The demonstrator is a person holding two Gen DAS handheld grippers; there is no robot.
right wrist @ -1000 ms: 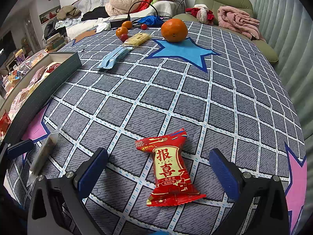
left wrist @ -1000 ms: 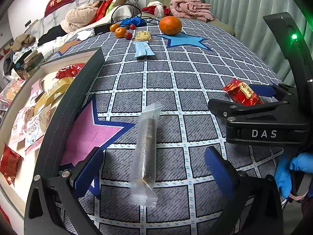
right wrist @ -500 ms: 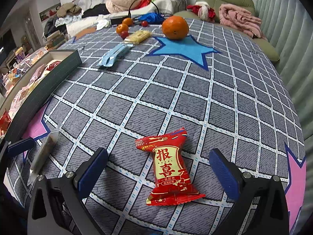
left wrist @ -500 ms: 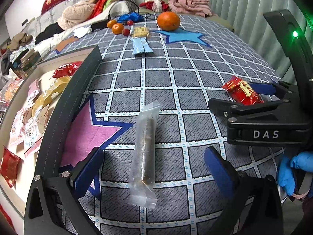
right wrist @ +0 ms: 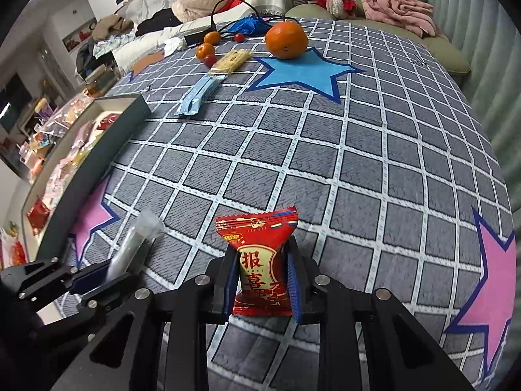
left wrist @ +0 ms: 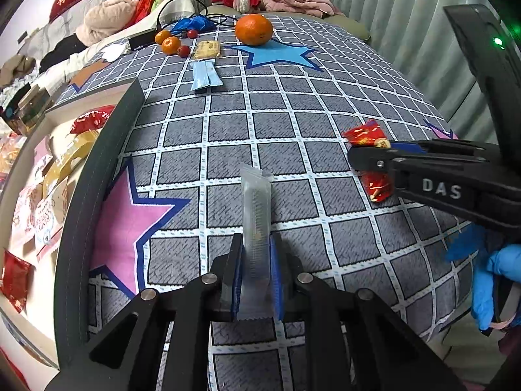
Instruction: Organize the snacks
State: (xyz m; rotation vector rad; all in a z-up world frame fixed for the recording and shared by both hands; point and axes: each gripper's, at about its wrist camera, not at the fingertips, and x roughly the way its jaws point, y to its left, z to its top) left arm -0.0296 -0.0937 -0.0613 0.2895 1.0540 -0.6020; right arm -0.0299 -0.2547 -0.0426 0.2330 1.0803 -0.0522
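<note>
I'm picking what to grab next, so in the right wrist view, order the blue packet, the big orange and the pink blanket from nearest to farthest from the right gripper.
1. Blue packet: mid-bed, left of centre.
2. Big orange: far end, on the blue star's tip.
3. Pink blanket: beyond the bed, on the green chair.

The right gripper itself is shut on the red snack.

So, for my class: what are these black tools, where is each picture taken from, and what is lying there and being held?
No robot: a person holds a black two-finger claw in each hand, with a camera on each looking along its fingers. The left claw has just closed on a long clear plastic snack stick. The right claw has just closed on a red wrapped candy. Both are over a grey checked cloth, where a large orange and a pale blue packet lie. A dark-walled snack box sits left.
</note>
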